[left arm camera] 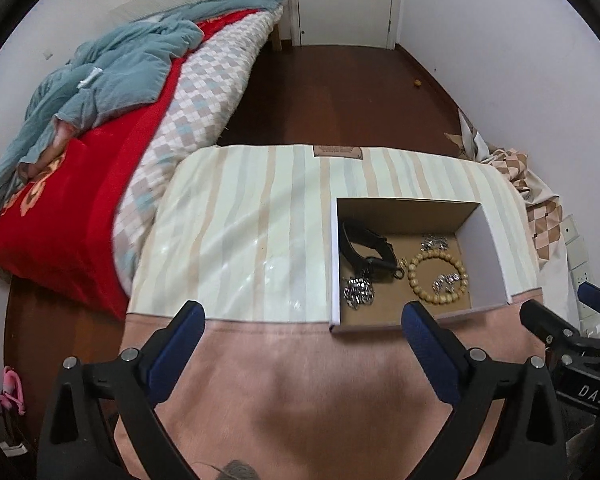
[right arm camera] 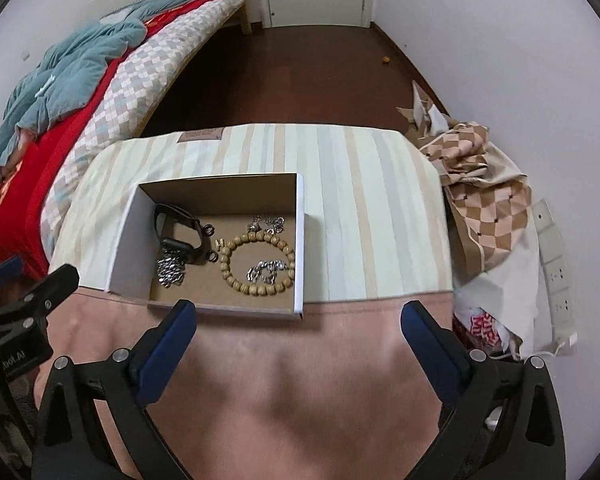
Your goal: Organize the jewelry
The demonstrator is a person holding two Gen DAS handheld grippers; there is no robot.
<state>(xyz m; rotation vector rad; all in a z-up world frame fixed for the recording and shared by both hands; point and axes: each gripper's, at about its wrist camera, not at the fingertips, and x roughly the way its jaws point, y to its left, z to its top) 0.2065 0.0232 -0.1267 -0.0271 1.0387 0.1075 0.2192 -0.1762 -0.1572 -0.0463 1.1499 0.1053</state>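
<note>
White walls [left arm camera: 500, 40] and a white door [left arm camera: 344, 0] enclose dark wooden floor [left arm camera: 340, 92] beside a bed [left arm camera: 204, 72].

light: soft, even | glare: glossy striped cloth [left arm camera: 236, 240] | edges: fisheye-bent, dark corners | blur: slight

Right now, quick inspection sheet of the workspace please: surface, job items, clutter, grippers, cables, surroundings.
Surface: striped cloth over the table, plain pink band at the near edge.
Job's things: open cardboard box holds a black wristband, wooden bead bracelet, silver chain and two more silver pieces, one inside the bead ring, one behind it.
Clutter: no jewelry seen outside the box.
Grippers: left gripper open, empty; right gripper open, empty; both short of the box.
Cables: power strip to the right; its cord not traceable.
Surroundings: bed with red blanket, checked fabric heap, closed door.
</note>
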